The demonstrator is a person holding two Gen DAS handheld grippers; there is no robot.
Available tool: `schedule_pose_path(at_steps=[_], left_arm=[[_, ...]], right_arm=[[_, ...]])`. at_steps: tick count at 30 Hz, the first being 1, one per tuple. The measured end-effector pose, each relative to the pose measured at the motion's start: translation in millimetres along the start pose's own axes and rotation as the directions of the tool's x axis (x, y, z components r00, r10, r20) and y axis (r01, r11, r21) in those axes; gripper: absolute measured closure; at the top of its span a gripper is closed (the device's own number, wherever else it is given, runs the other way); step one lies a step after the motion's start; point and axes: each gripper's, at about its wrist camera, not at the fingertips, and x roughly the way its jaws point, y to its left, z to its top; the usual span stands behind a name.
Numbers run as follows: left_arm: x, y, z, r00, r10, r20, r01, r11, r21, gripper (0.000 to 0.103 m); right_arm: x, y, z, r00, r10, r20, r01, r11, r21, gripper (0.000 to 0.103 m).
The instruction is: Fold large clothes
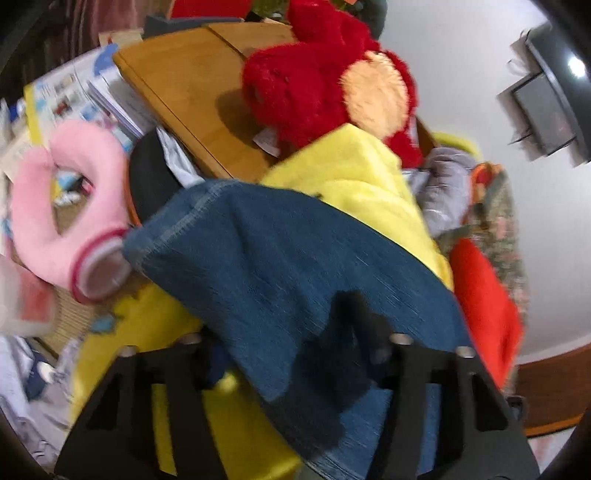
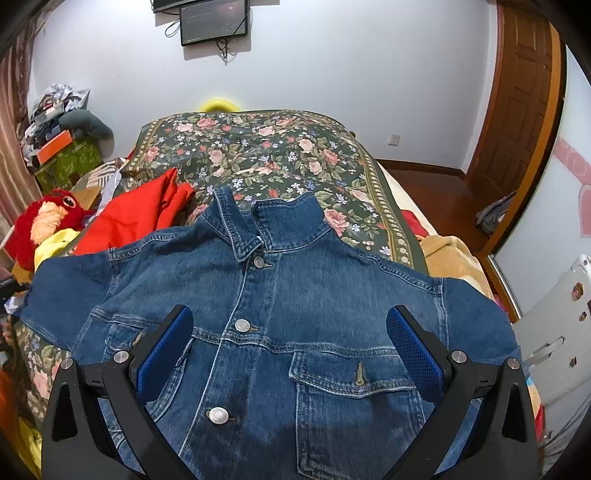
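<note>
Gaping wide at lower centre, the right claw (image 2: 290, 343) hovers above the denim jacket (image 2: 280, 317), spread buttoned on the floral bed (image 2: 258, 147). Left claw (image 1: 291, 354) pinches a sleeve; fold it squarely across.

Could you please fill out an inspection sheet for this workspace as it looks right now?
Surface: bed with floral cover, largely bare beyond the collar.
Job's things: denim jacket lies front up, buttoned, sleeves spread; one sleeve drapes off the left edge.
Clutter: red cloth, yellow cloth, red plush, pink plush, wooden board, papers.
Grippers: right gripper open above the jacket front; left gripper at the sleeve, fingertips hidden by denim and blur.
Cables: wires hang under the wall screen.
Surroundings: white wall, wooden door, wood floor.
</note>
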Motion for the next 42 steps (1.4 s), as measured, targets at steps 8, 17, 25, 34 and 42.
schedule_pose_path(at_steps=[8,17,25,34,42], left_arm=[[-65.3,-68.2,6.0,0.987,0.042,0.155,-0.074,0.977,0.201,0.095],[-178.0,-214.3,-46.3,0.934,-0.274,0.228,0.125,0.851,0.510,0.095],[-209.5,-332.1,-143.2,0.889,-0.449,0.089,0.268,0.669,0.693,0.095],[-130.9,-401.5,-303.5,0.936,-0.296,-0.192,0.314,0.450,0.836,0.095],[-82.1,-388.1,-429.6,0.917,-0.077,-0.391,0.396,0.279,0.875,0.091]], right_arm=[[-16.6,-15.2,-2.3,1.000,-0.014,0.019,0.014,1.000,0.015,0.000],[-28.2,-34.8,-4.6,0.999,0.025,0.043,-0.028,0.998,0.062,0.000],[-29.8,-59.0,-12.2,0.997,0.058,0.055,-0.062,0.996,0.070,0.000],[-26.6,-95.7,-27.6,0.997,0.064,0.037,-0.068,0.991,0.120,0.000],[-17.2,-118.7,-44.0,0.999,0.043,-0.022,-0.040,0.989,0.145,0.000]])
